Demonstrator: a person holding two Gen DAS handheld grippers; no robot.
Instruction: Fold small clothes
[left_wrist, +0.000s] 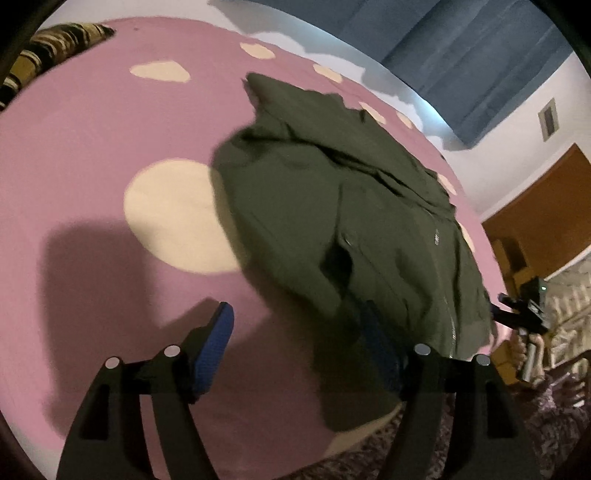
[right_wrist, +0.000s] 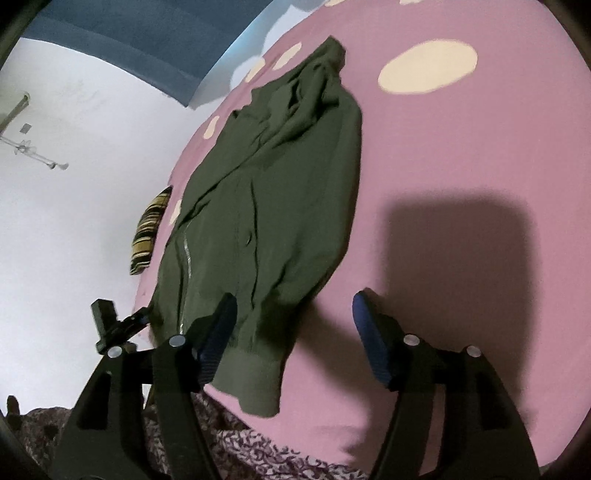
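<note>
We stand over a dark olive-green zip-front jacket (left_wrist: 354, 221) spread lengthwise on a pink bedsheet with cream oval spots (left_wrist: 110, 147), both tools empty. Our left gripper (left_wrist: 299, 347), black-framed with blue ribbed pads, has its jaws spread wide with nothing pinched; one pad hangs over bare sheet, the other over the garment's near edge. Our right gripper (right_wrist: 293, 339) is likewise parted and holds nothing, one pad above the ribbed hem (right_wrist: 251, 376), the other above plain sheet. From the right wrist view the jacket (right_wrist: 273, 192) looks narrowed, its sides seemingly turned in along the silver zipper (right_wrist: 185, 273), collar end lying far from us, hem end reaching the bed's near edge. The other tool shows in each view at the garment's opposite flank, in a hand (left_wrist: 524, 354). A striped brown and yellow cushion (left_wrist: 51, 48) lies at the sheet's far corner, well apart, and a blue curtain (left_wrist: 461, 55) hangs beyond.

We judge the lengthwise folds done and the crosswise fold about to start. The next move calls for both grippers to drop onto the two hem corners, close on the ribbing, and carry it evenly toward the collar. The thick fabric may slump or drag if one side leads.
</note>
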